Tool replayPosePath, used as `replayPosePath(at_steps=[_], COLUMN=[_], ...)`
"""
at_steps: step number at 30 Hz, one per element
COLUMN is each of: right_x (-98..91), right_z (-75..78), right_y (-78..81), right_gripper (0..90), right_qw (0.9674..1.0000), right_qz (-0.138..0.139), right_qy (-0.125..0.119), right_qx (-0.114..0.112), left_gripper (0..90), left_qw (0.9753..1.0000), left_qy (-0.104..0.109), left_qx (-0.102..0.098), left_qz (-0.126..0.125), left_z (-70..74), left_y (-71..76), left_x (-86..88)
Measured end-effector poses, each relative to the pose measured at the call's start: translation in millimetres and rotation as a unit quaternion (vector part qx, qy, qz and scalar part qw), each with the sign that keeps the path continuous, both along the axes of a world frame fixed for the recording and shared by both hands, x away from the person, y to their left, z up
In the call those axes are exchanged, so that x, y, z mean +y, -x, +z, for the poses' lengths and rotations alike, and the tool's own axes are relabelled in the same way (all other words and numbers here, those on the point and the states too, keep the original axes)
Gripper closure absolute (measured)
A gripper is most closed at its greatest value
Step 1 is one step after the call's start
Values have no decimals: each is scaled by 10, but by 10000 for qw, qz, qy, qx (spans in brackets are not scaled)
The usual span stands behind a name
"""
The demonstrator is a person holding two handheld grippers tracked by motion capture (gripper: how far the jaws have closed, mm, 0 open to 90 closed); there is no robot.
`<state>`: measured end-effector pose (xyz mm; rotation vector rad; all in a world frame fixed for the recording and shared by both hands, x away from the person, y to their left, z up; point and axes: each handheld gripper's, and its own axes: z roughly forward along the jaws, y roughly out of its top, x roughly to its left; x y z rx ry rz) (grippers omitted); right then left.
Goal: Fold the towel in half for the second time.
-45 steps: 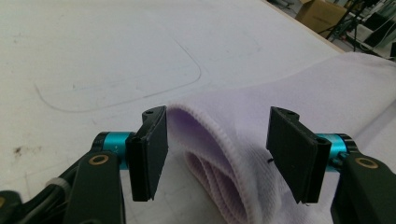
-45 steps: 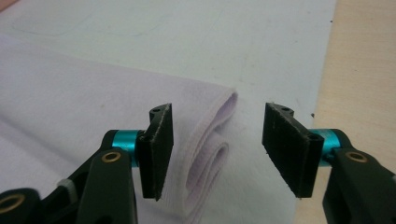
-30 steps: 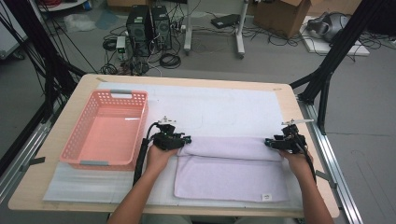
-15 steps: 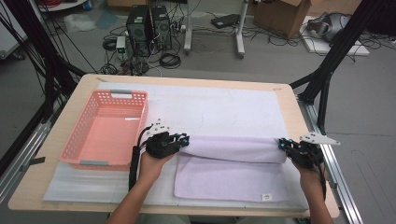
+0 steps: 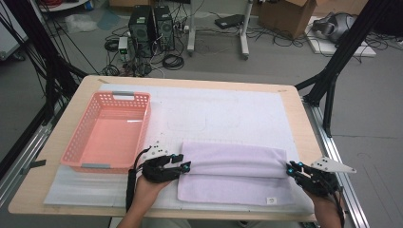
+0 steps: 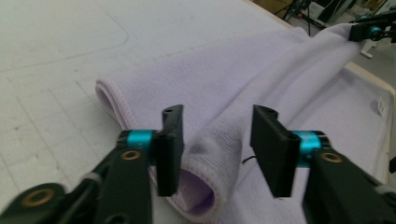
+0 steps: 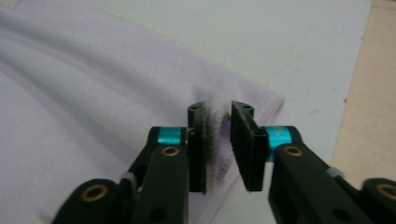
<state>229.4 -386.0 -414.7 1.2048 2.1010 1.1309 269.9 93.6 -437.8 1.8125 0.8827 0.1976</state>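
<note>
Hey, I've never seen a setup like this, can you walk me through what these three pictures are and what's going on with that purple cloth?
A person stands at a table holding a hand-operated tool in each hand. The high view looks down from above; the two others come from cameras riding on each tool, looking along its black fingers.

A lilac towel lies on a white mat, its far edge folded over toward the person. A pink basket with nothing in it sits to the left.

The left gripper has just been opening: the towel's fold lies between its fingers, unpinched. The right gripper sits at the opposite end with towel edge between its fingers, which have eased slightly apart.
</note>
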Motion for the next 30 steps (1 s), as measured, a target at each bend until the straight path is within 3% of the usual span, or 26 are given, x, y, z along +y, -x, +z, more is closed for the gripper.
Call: replayPosePath(at_steps=[2,6,11,12,14,15,17,19,23,26,28,30], right_x=[-30,-52,54,66,72,76,71,25,-57,-78,-78,-98], right_z=[5,60,-64,-94,-135,-144,-116,-50,24,-2,-46,-45], right_y=[16,-7,-204,-262,-331,-325,-263,-143,56,161,219,270], right_gripper=[633,489,480,515,774,823,837,835,827,796,689,569], right_qw=[9999,9985,9991,9991,9975,9969,9979,9981,9979,9973,9970,9974], right_qz=[-61,-117,-121,-131,-34,94,163,170,262,386,435,231], right_qy=[-86,-530,-288,-247,-354,-398,-289,-421,-563,-577,-507,-560], right_qx=[16,-77,272,329,607,669,551,408,183,238,402,378], left_gripper=[465,460,522,571,733,757,783,791,787,752,639,511], left_qw=[10000,10000,9998,9998,9996,9997,9998,10000,9996,9992,9987,9986], left_qy=[16,21,-76,-125,-210,-207,-130,3,77,53,92,168], left_qx=[13,73,161,173,189,128,107,50,21,80,111,45], left_qz=[55,36,-13,-24,-81,-34,-66,-77,-258,-382,-486,-504], left_z=[-7,-23,-92,-103,-117,-112,-79,-31,22,10,-14,-10], left_y=[10,1,-34,-34,-14,15,57,110,244,334,372,379], left_x=[8,-18,-90,-104,-121,-126,-116,-92,-64,-50,-43,-30])
